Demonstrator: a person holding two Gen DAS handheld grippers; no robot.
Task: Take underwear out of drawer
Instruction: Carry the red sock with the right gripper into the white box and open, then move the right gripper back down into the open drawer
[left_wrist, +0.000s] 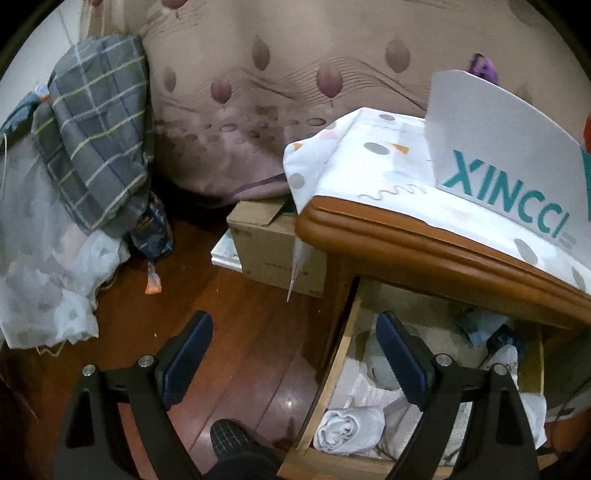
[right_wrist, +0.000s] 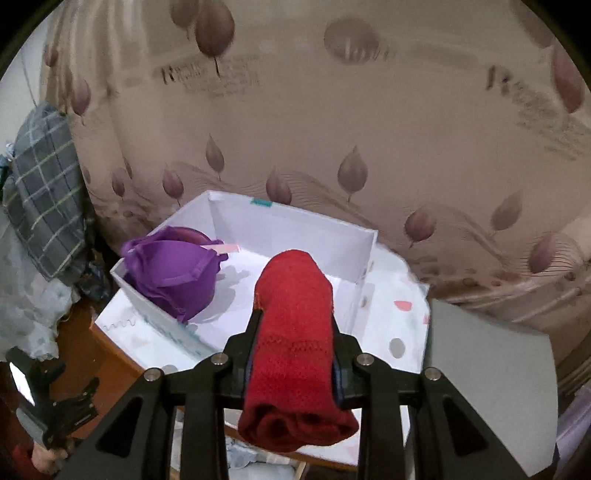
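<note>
In the left wrist view my left gripper (left_wrist: 295, 354) is open and empty above the left edge of the open wooden drawer (left_wrist: 328, 373). A rolled white garment (left_wrist: 349, 428) and other pale clothes lie inside the drawer. In the right wrist view my right gripper (right_wrist: 293, 325) is shut on a rolled red underwear (right_wrist: 295, 354) and holds it above the white box (right_wrist: 295, 229) on the nightstand. A purple bra (right_wrist: 173, 273) lies in the box's left corner.
The nightstand top (left_wrist: 424, 251) carries a dotted white cloth and the XINCCI box (left_wrist: 498, 166). A cardboard box (left_wrist: 269, 247) stands on the wooden floor to its left. A plaid grey cloth (left_wrist: 96, 129) hangs at the left. A patterned curtain (right_wrist: 332, 129) fills the background.
</note>
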